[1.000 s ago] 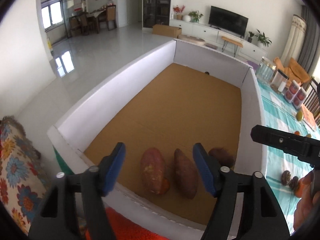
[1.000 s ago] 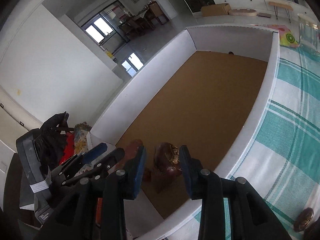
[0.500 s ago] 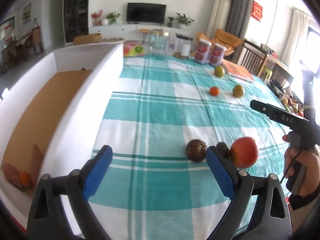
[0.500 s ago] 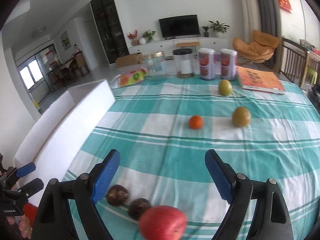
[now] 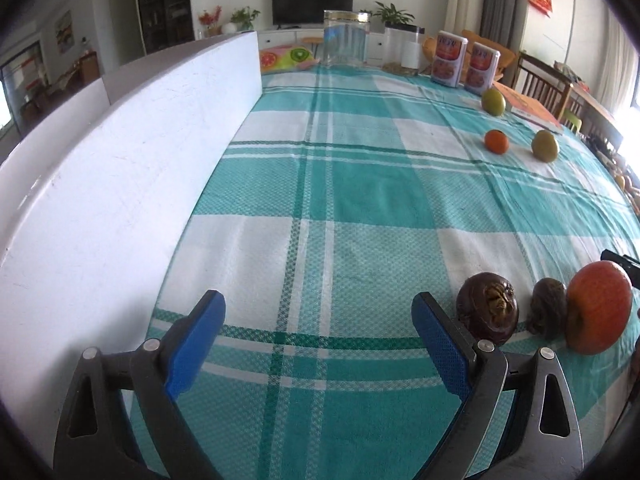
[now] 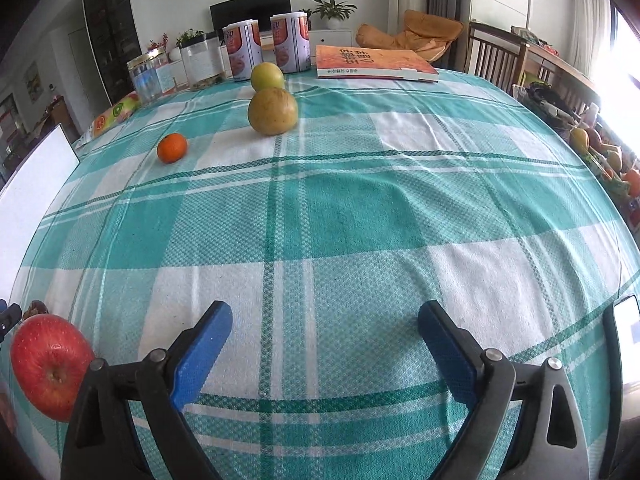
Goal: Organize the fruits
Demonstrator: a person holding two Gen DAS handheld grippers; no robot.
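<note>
Right now the left tool [image 5: 318, 332] hangs low over the bench [image 5: 360, 208] with its blue pads spread wide and nothing between them, only checked teal-and-white cloth. Just to the right of its right pad sits a dark brown round fruit [image 5: 487, 306], then a smaller wrinkled dark fruit [image 5: 546, 307], which touches a red apple [image 5: 599, 307] at the right edge of that view. To the left, a tall white box wall [image 5: 120, 184] runs along the bench from near to far.

Likewise the right tool [image 6: 324, 344] is released, pads wide apart over bare cloth and gripping nothing. The same red apple [image 6: 50, 366] lies near its left finger, at the left edge of the right wrist view, with a bit of dark fruit showing just beyond it.

Farther out on the bench, well apart from both tools, a small orange [image 6: 172, 147] rests to the left of a large yellow-green fruit [image 6: 273, 111], and a second green fruit [image 6: 267, 76] sits just behind that one. At the far end stand two red-labelled cans [image 6: 264, 46] side by side, a clear jar with a gold lid [image 6: 147, 76] and another clear container [image 6: 202, 65] to their left, and an orange-covered book [image 6: 372, 63] lying flat to their right. A fruit-print packet [image 5: 285, 59] lies at the far end of the white wall.
</note>
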